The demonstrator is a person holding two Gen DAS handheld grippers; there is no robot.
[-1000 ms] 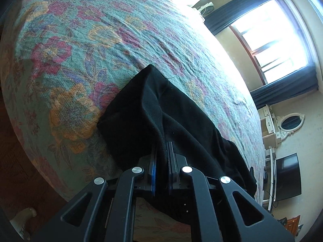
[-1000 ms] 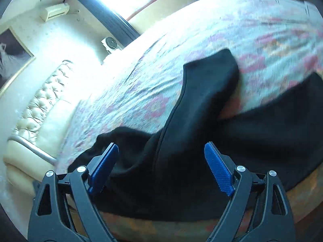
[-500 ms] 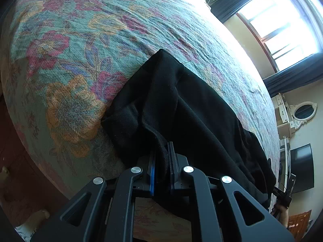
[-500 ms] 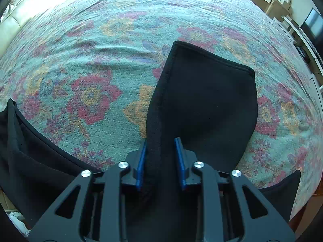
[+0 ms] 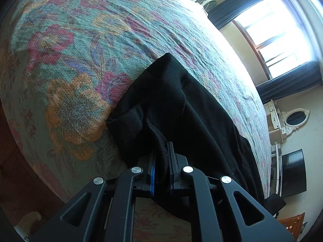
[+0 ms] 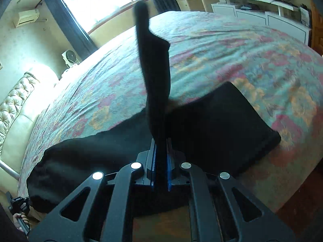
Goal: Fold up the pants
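Black pants (image 5: 181, 109) lie on a bed with a floral bedspread (image 5: 80, 50), near its front edge. My left gripper (image 5: 161, 161) is shut on a fold of the pants at the near edge. In the right wrist view my right gripper (image 6: 160, 157) is shut on another part of the pants, and a strip of black fabric (image 6: 155, 70) stands up from its jaws, lifted above the bedspread (image 6: 242, 50). The rest of the pants (image 6: 212, 125) spreads flat left and right below it.
A bright window with dark curtains (image 5: 282, 30) is beyond the bed. A white dresser with an oval mirror (image 5: 296, 119) and a dark screen (image 5: 292, 173) stand at the right. A tufted headboard (image 6: 14, 104) and a fan (image 6: 69, 57) are at the left.
My right gripper went from open above the pants to shut on the fabric, then lifted it so a strip stands up. My left gripper stayed shut on the pants.
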